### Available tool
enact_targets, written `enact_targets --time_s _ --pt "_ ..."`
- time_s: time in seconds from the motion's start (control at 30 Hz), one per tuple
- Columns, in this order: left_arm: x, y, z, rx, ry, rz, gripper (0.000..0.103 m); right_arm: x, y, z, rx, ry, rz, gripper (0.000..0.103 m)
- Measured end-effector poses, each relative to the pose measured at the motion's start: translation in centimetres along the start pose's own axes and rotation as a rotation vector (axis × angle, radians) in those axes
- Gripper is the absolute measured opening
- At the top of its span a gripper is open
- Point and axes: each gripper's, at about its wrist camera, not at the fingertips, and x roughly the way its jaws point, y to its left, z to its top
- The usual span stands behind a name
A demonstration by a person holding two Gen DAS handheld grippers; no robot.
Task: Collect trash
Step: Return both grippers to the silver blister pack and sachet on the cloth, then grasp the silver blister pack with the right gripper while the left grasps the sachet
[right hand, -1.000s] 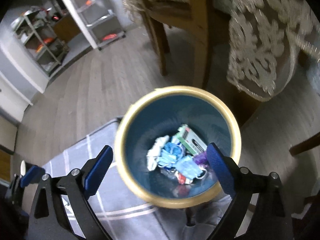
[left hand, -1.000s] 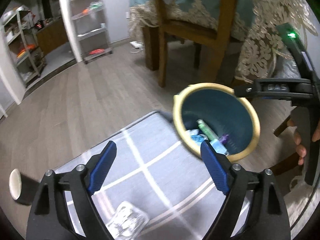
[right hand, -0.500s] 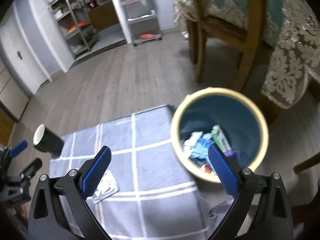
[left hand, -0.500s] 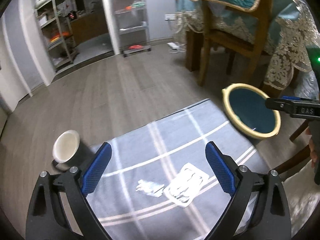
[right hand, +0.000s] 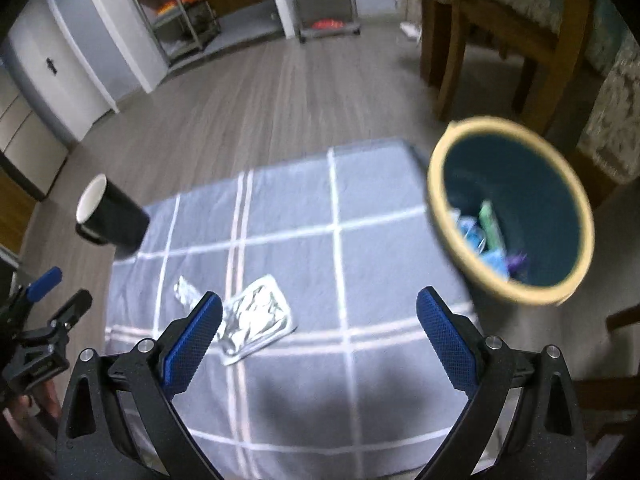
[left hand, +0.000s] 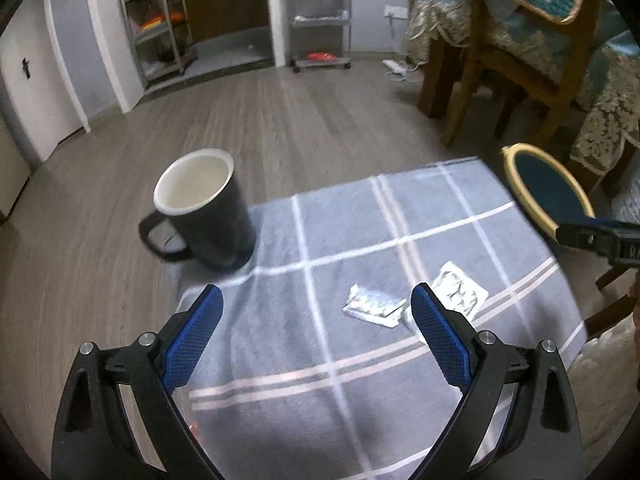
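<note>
Two pieces of silver foil trash lie on a grey checked cloth [left hand: 340, 232]: a crumpled wrapper [left hand: 372, 306] [right hand: 185, 294] and a flat blister pack [left hand: 460, 294] [right hand: 256, 318]. My left gripper [left hand: 316, 332] hovers open over the cloth, just left of the wrapper, nothing between its fingers. My right gripper [right hand: 318, 332] is open too, with the blister pack by its left fingertip [right hand: 192, 344]. A teal bin with a yellow rim [right hand: 510, 208] [left hand: 544, 188] holds several scraps at the cloth's right edge.
A black mug [left hand: 204, 210] [right hand: 110, 216] with a white inside stands at the cloth's left edge. A wooden chair [left hand: 516, 56] and a lace-covered table [left hand: 604, 116] rise behind the bin. Metal shelves [left hand: 320, 12] stand across the wooden floor.
Both grippers have swung left, away from the bin and over the cloth. The mug and the foil pieces have come into view; the bin has slid to the right.
</note>
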Motion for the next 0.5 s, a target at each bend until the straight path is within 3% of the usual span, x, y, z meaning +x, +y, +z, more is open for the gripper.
enact_targets --time_s 0.13,0.3,0.5 --pt "0.8 1.4 -0.7 0.006 0.021 0.042 0.093 1.9 2.1 -1.0 -0.014 0.048 0.017 0.097" --pt "0.4 2.4 -0.5 -0.035 0.011 0.009 0.093 4.3 4.3 -1.9 -0.002 0.111 0.048 0.097" --pt "0.0 2.1 -0.7 -0.008 0.006 0.001 0.093 7.9 4.9 -2.0 0.060 0.162 0.011 0.097"
